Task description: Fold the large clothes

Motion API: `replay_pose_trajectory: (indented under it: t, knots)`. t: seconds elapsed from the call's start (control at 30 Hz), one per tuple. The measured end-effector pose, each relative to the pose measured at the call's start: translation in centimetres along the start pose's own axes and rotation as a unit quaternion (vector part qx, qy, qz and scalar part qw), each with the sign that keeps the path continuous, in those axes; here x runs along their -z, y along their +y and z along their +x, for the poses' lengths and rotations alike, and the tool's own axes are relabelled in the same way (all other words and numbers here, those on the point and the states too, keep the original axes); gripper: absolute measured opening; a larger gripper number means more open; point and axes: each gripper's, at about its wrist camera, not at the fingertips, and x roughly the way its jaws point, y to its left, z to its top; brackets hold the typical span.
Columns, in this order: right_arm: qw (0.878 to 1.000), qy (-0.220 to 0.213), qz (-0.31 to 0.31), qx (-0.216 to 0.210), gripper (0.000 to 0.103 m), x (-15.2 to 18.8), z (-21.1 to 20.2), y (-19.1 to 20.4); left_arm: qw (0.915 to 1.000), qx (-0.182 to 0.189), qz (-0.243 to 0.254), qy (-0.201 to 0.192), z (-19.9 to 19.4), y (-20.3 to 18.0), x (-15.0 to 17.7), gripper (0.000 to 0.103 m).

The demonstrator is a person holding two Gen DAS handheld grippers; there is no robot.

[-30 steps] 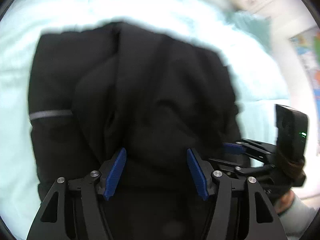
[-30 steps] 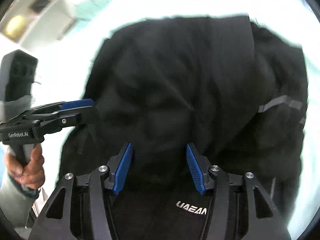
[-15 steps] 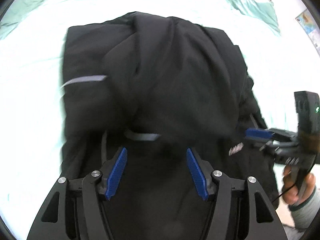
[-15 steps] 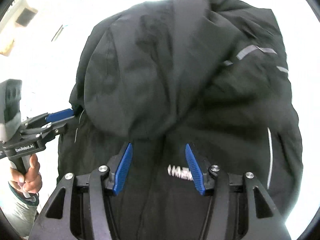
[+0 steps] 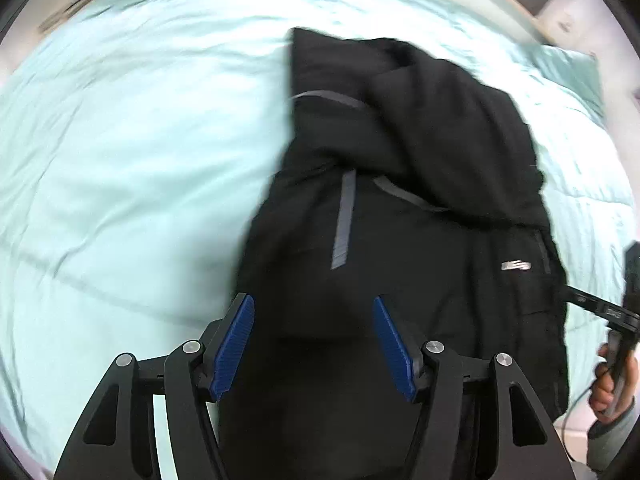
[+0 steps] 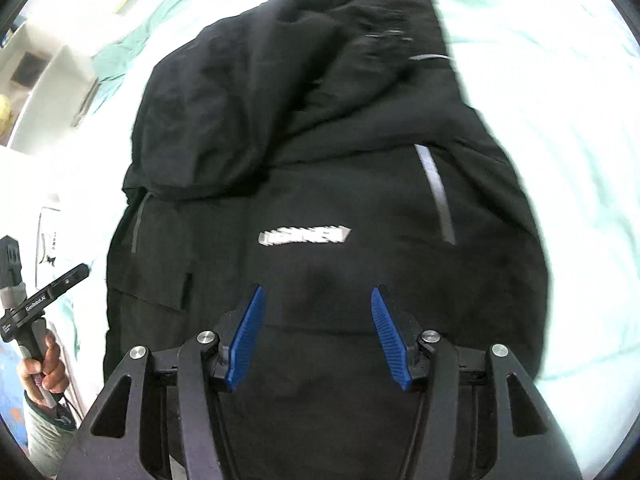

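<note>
Both our grippers, left and right, hang with jaws spread and nothing in them above the black jacket, which lies partly folded on the pale green bedspread. We judge the jacket bulky, soft and floppy, rather slick-faced, best pinched at a thick hem or folded edge. Bedding gives a yielding surface; a white shelf stands beyond the bed.
</note>
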Motion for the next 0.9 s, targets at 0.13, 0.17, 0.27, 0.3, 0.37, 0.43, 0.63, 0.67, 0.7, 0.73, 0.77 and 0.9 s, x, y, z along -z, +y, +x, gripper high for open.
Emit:
replay_pose_trajectory:
  t: [0.13, 0.17, 0.27, 0.3, 0.37, 0.43, 0.63, 0.67, 0.7, 0.73, 0.77, 0.9]
  knots:
    - [0.999, 0.002, 0.026, 0.030, 0.059, 1.9, -1.4, -3.4, 0.9979, -0.003, -0.061, 0.021, 0.2, 4.8, 2.4, 0.065]
    - [0.999, 0.005, 0.036, 0.039, 0.059, 2.5, -1.8, -4.6, 0.9959, 0.004, -0.084, 0.031, 0.3, 6.4, 3.4, 0.064]
    - [0.996, 0.013, 0.065, 0.052, 0.059, 3.9, -2.5, -7.4, 0.9870, 0.059, -0.137, 0.060, 1.1, 9.5, 5.9, 0.064]
    - [0.996, 0.014, 0.071, 0.058, 0.059, 4.3, -2.8, -8.1, 0.9833, 0.079, -0.147, 0.071, 1.5, 10.0, 6.5, 0.064]
    - [0.994, 0.015, 0.077, 0.069, 0.059, 5.0, -3.3, -8.9, 0.9762, 0.107, -0.161, 0.098, 2.5, 10.6, 7.9, 0.064]
    - [0.994, 0.015, 0.080, 0.077, 0.059, 5.5, -3.9, -9.5, 0.9733, 0.112, -0.161, 0.119, 3.4, 10.7, 9.2, 0.064]
    - [0.990, 0.033, 0.086, 0.109, 0.059, 7.7, -4.6, -12.0, 0.9697, 0.154, -0.144, 0.124, 3.7, 9.3, 10.3, 0.061]
    - [0.989, 0.035, 0.089, 0.112, 0.059, 8.0, -4.7, -12.4, 0.9711, 0.159, -0.132, 0.119, 3.3, 8.7, 10.4, 0.061]
    - [0.988, 0.038, 0.095, 0.116, 0.059, 8.6, -4.9, -13.0, 0.9730, 0.159, -0.121, 0.117, 3.0, 8.3, 10.4, 0.061]
    - [0.988, 0.039, 0.098, 0.116, 0.059, 9.0, -5.0, -13.4, 0.9746, 0.158, -0.109, 0.116, 2.9, 7.8, 10.4, 0.061]
    - [0.987, 0.041, 0.103, 0.115, 0.059, 9.4, -5.2, -14.0, 0.9763, 0.157, -0.094, 0.116, 2.7, 7.2, 10.4, 0.061]
    - [0.985, 0.062, 0.127, 0.098, 0.059, 11.4, -4.7, -15.9, 0.9772, 0.139, -0.081, 0.139, 3.5, 6.9, 10.8, 0.061]
